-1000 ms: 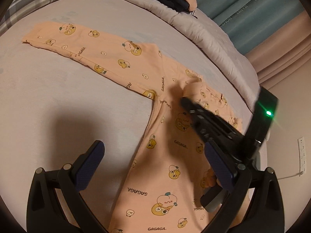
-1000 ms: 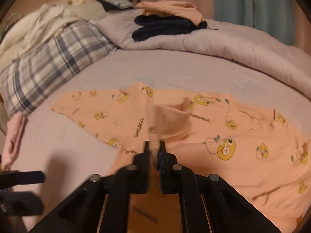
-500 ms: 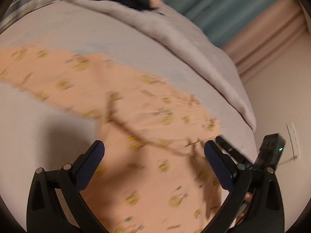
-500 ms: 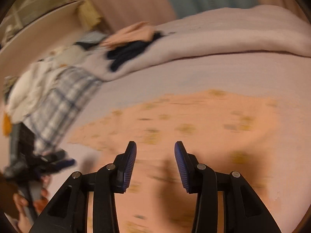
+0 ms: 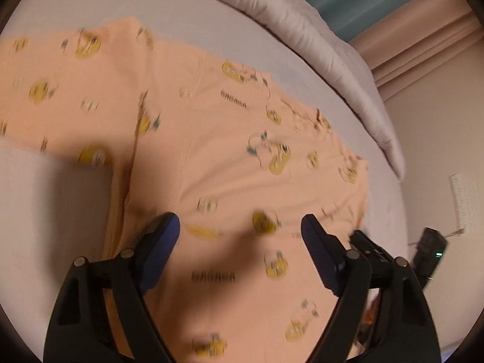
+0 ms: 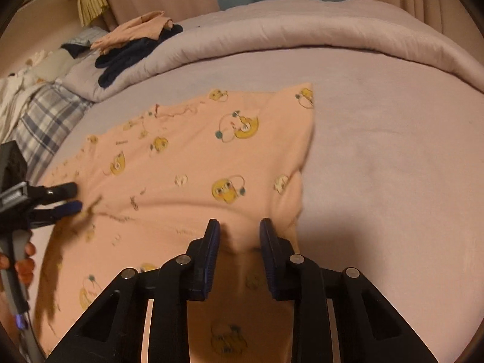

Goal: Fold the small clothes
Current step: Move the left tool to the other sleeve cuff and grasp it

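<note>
A peach pyjama garment point(image 5: 211, 151) printed with yellow cartoon faces lies spread on the lilac sheet point(image 6: 378, 151). My left gripper point(image 5: 240, 224) hovers low over its middle. Its blue pads point(image 5: 163, 236) stand wide apart and the jaws are closing, gripping nothing. The right wrist view shows that gripper point(image 6: 71, 198) at the garment's point(image 6: 196, 166) left edge. My right gripper point(image 6: 239, 227) is at the garment's near right corner. Its jaws are closing, and a raised hump of cloth stands between the pads without being pinched. The right gripper point(image 5: 366, 242) also shows behind my left gripper's right finger.
A rolled grey duvet point(image 6: 302, 36) runs along the far side of the bed. On it lie dark navy clothes point(image 6: 130, 57) and a folded peach piece point(image 6: 136, 28). A plaid pillow point(image 6: 42, 115) sits far left. A person's hand point(image 6: 24, 264) holds the left gripper's handle. Curtains point(image 5: 393, 3) hang behind.
My right gripper let go of the cuff it pinched and swept right to the garment's corner. My left gripper moved in lower over the cloth, and its jaws narrowed.
</note>
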A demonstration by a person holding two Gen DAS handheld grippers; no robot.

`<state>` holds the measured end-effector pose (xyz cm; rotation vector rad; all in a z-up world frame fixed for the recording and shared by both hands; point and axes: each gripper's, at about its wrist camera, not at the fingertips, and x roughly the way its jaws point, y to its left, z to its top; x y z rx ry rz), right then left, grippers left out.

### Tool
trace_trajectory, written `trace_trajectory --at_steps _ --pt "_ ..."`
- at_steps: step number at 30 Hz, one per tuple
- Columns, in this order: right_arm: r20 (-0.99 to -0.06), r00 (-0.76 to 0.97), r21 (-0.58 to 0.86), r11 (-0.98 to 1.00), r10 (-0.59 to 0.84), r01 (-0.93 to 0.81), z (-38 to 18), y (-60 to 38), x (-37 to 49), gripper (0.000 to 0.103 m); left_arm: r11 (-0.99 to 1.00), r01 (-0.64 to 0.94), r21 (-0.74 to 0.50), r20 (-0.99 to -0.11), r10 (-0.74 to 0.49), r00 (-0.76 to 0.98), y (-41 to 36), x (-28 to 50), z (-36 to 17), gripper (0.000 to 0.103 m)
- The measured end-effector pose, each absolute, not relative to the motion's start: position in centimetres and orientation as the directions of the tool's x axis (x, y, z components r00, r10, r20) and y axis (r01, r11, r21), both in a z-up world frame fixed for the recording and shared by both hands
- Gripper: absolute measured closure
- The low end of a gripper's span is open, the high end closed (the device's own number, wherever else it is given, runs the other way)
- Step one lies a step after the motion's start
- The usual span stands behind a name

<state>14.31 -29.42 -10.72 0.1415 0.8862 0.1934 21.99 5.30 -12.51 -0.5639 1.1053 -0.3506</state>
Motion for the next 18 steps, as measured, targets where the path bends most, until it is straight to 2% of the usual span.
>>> trace_trajectory --at_steps 5,8,10,14,18 --pt "-0.785 0.595 0.155 0.985 0.171 -0.079 -10.2 -29.2 13.3 0.074 0.821 -0.024 -0.57 -0.733 -0.495 0.467 7.7 18.9 -11.4 0.016" --pt "-0.759 0.61 0.202 0.973 0.229 -0.115 -9.4 -29.1 11.9 0.062 0.832 -0.091 -0.547 -0.739 -0.429 0.519 11.2 16.4 -10.9 0.008" --pt "-0.738 0.618 0.237 0.962 0.271 -0.138 -8.9 -28.8 11.2 0.06 0.83 -0.168 -0.532 -0.751 -0.37 0.548 14.0 15.3 -10.7 0.007" --pt "-0.704 0.618 0.293 0.936 0.351 -0.197 -8.5 -26.9 10.4 0.057 0.735 -0.317 -0.599 -0.734 -0.347 0.583 19.6 14.4 -11.3 0.007" --pt "-0.707 0.594 0.274 0.923 0.384 -0.271 -8.3 -23.4 10.5 0.056 0.64 -0.411 -0.649 -0.703 -0.297 0.647 24.7 14.3 -11.4 0.007"
